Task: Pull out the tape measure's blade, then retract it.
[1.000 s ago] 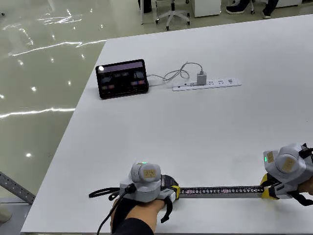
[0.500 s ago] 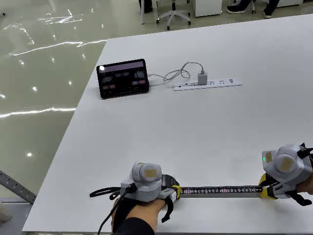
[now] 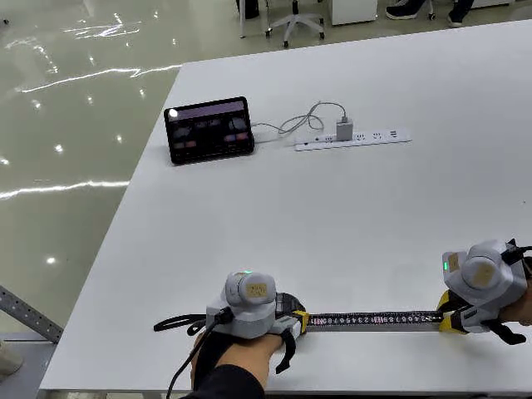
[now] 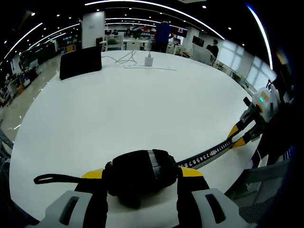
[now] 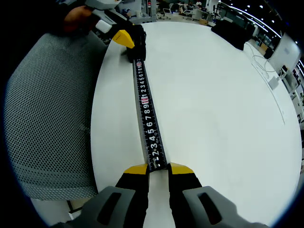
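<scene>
A black tape measure case lies at the table's near edge, and my left gripper is shut on it; in the head view this left gripper sits at the bottom centre. The blade runs flat across the table to my right gripper. In the right gripper view the numbered blade stretches away to the case, and my right gripper is shut on the blade's end. A black wrist strap trails left of the case.
A dark tablet stands at the back left of the white table. A white power strip with a plugged charger and coiled cable lies behind centre. A grey mesh chair back is beside the table edge.
The right gripper has moved slightly left toward the case, and the exposed blade is a little shorter. The left gripper holds still.
</scene>
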